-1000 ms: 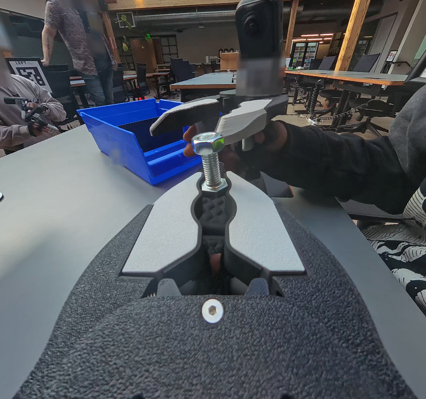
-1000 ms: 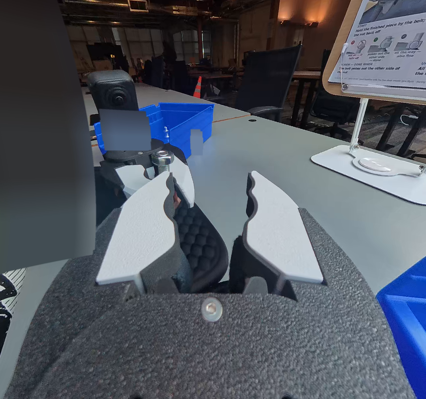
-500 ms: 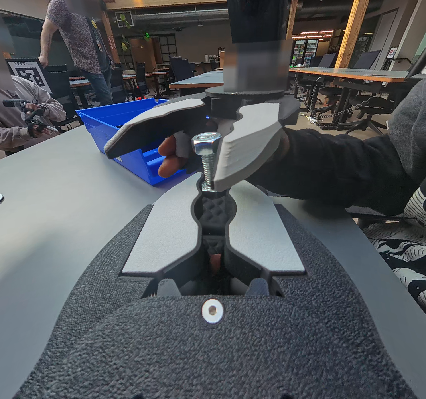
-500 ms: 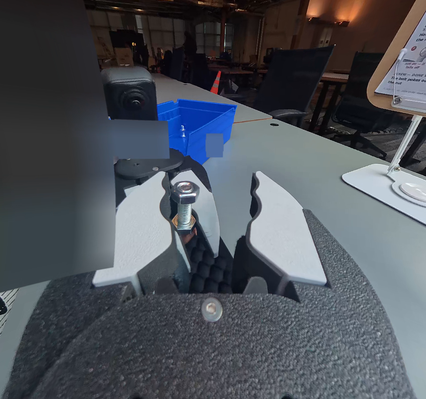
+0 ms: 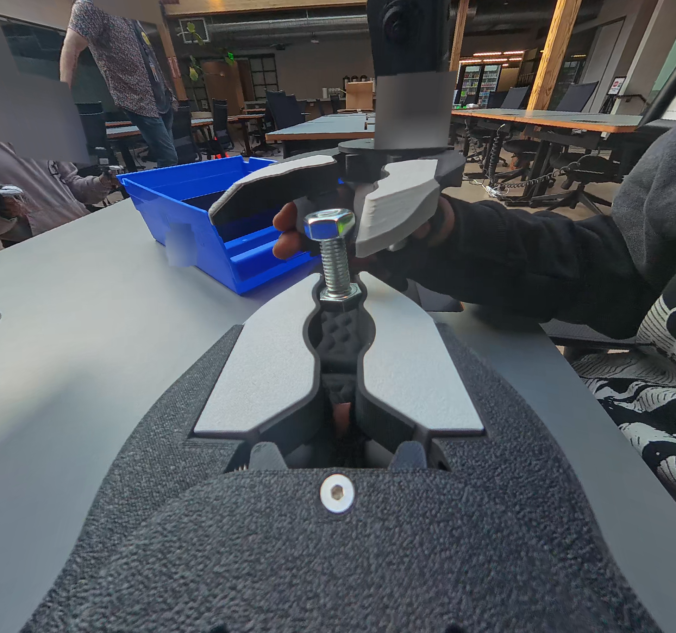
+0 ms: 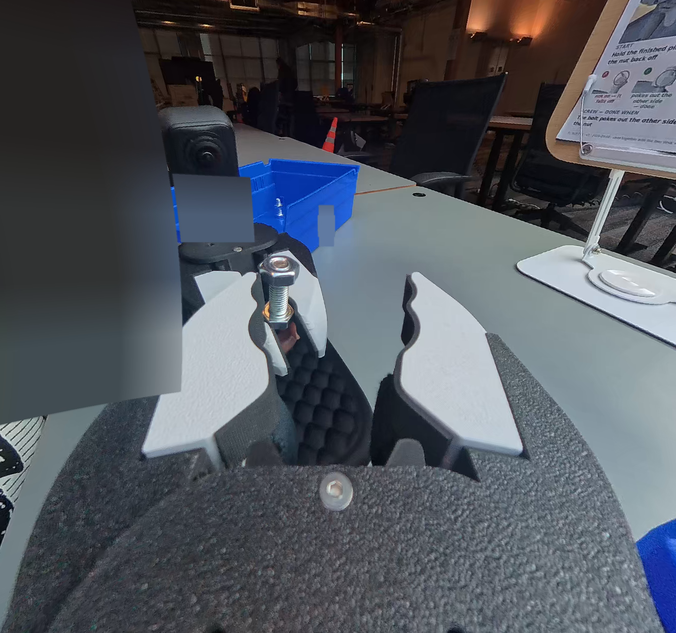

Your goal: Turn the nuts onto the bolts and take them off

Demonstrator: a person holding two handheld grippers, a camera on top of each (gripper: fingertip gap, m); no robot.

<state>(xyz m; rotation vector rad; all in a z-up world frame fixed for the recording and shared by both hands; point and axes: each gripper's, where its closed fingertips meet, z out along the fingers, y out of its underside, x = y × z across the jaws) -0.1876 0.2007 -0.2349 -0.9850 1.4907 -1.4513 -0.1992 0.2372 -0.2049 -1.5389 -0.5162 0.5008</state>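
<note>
A silver bolt point(image 5: 334, 264) stands upright, hex head on top, with a nut point(image 5: 340, 295) low on its thread. My left gripper point(image 5: 340, 286) is shut on it at the nut end, above the grey table point(image 5: 91, 304). My right gripper point(image 5: 292, 227) is open just behind the bolt head, one finger on each side of it and not touching. In the right wrist view the bolt point(image 6: 280, 297) and nut point(image 6: 278, 313) sit by the inner edge of the left finger, and the right gripper point(image 6: 331, 278) stands wide open. The left gripper point(image 6: 289, 333) shows below the nut.
A blue bin point(image 5: 190, 205) stands on the table behind the bolt; it also shows in the right wrist view point(image 6: 314, 191). A white stand with an instruction sheet point(image 6: 585, 278) is at the right. A second blue bin corner point(image 6: 658, 560) is near right. People are at the far left. Tip to tip, the grippers are about 4 centimetres apart.
The right gripper, jaws open, came in close around the bolt head, then eased back a little. The left gripper has held the bolt still.
</note>
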